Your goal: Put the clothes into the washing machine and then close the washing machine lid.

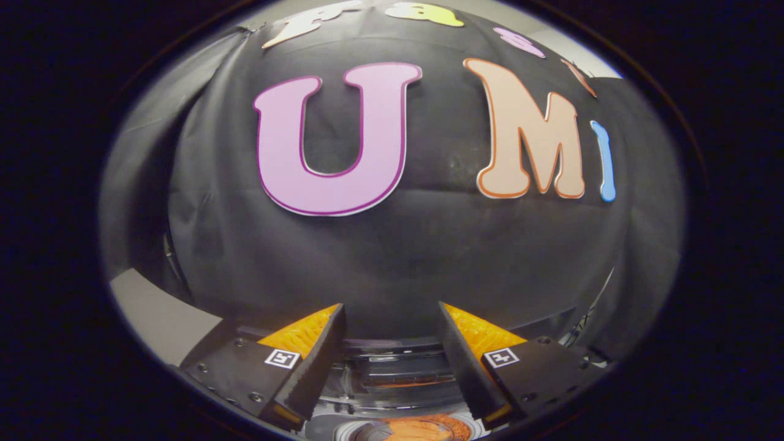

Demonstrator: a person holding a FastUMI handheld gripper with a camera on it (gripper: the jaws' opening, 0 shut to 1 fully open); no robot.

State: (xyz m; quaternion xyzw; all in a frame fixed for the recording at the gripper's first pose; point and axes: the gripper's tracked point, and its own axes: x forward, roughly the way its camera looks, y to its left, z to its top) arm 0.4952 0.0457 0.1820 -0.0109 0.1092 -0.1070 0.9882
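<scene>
My gripper (390,308) is open, with nothing between its fingers, and it points at the booth's black cloth wall. Low between the fingers lies the top of the washing machine (398,380), a dark and silver panel with a reflective strip. Nearer to me, under the fingers, a round rim holds something orange (416,430) that looks like cloth. Whether the lid is up or down I cannot tell.
The black cloth wall (392,257) hangs close behind the machine. A pale grey surface (153,315) shows beyond the left finger. Thin metal parts (582,331) stand at the cloth's edge past the right finger.
</scene>
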